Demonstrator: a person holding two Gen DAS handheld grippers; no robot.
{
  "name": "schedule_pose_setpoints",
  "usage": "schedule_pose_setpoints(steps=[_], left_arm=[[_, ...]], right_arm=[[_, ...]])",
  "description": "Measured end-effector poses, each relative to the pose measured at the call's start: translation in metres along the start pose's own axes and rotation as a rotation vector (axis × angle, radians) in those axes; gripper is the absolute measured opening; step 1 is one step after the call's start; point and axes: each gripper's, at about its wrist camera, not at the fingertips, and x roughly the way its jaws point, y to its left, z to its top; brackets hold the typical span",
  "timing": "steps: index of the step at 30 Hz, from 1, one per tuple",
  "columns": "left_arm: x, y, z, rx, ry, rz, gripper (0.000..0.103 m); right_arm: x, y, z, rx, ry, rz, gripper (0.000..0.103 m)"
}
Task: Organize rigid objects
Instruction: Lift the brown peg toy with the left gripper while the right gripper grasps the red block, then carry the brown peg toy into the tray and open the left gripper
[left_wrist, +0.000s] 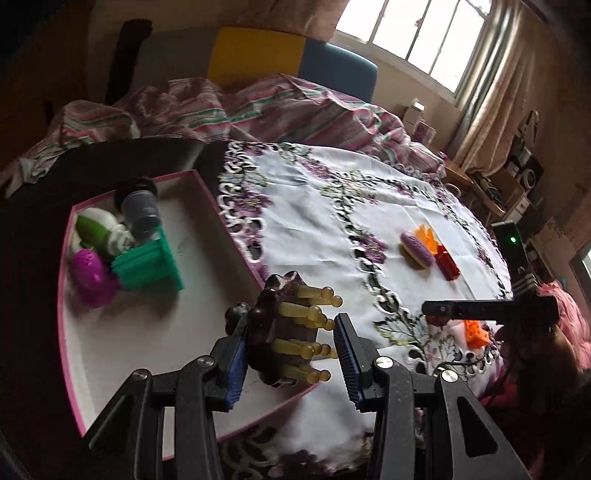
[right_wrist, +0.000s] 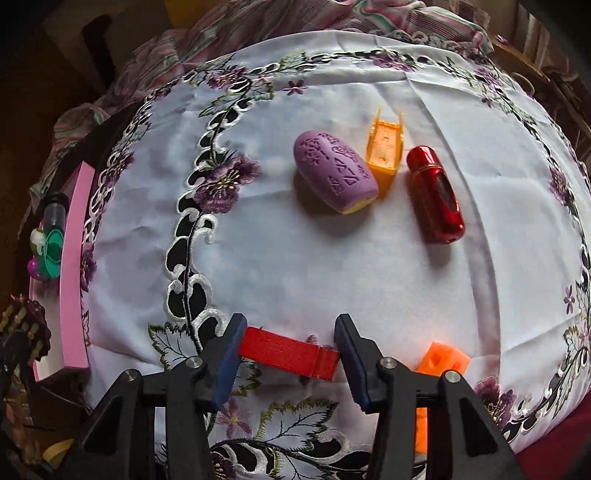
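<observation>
Left gripper (left_wrist: 290, 352) clenched on a dark peg-studded massager (left_wrist: 284, 332), held over the pink-rimmed tray (left_wrist: 207, 184). Right gripper (right_wrist: 290, 356) brackets a red block (right_wrist: 288, 354), apparently gripping it; an orange block (right_wrist: 443, 363) lies just right.

One pink tray (left_wrist: 236, 229) holds five toys (left_wrist: 147, 266), a sixth, brown spiked one (left_wrist: 280, 332) hangs over it, and five more lie on one embroidered cloth (right_wrist: 295, 258): purple (right_wrist: 334, 171), orange (right_wrist: 384, 155), two red (right_wrist: 436, 194), another orange (right_wrist: 443, 360).

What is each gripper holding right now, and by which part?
Left gripper: the dark brown peg brush, clamped across its body. Right gripper: straddles the red block end to end; a firm grip cannot be told.
</observation>
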Motion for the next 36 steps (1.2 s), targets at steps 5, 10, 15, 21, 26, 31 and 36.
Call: schedule_pose_setpoints(steps=[5,10,15,21,26,31,36], left_arm=[[-0.007,0.029,-0.002,-0.051,-0.017,0.082,0.044],[-0.014,0.051,-0.006,-0.091,-0.028,0.157,0.044],[-0.020,0.061,-0.010,-0.093,-0.043,0.205,0.044],[-0.021,0.068,-0.012,-0.102,-0.043,0.231,0.044],[-0.019,0.077,-0.015,-0.127,-0.032,0.237,0.044],[-0.011,0.092,-0.015,-0.160,-0.003,0.236,0.044],[-0.003,0.116,-0.014,-0.205,0.010,0.252,0.044]], right_arm=[[0.000,-0.005,0.000,0.014,0.001,0.019,0.050],[0.001,-0.002,0.003,0.002,-0.001,0.003,0.050],[0.001,-0.001,0.002,-0.004,-0.004,-0.003,0.050],[0.001,0.002,0.003,-0.014,-0.006,-0.014,0.050],[0.001,0.001,0.003,-0.019,-0.007,-0.015,0.050],[0.001,0.002,0.003,-0.027,-0.010,-0.022,0.050],[0.001,0.001,0.004,-0.029,-0.012,-0.023,0.050]])
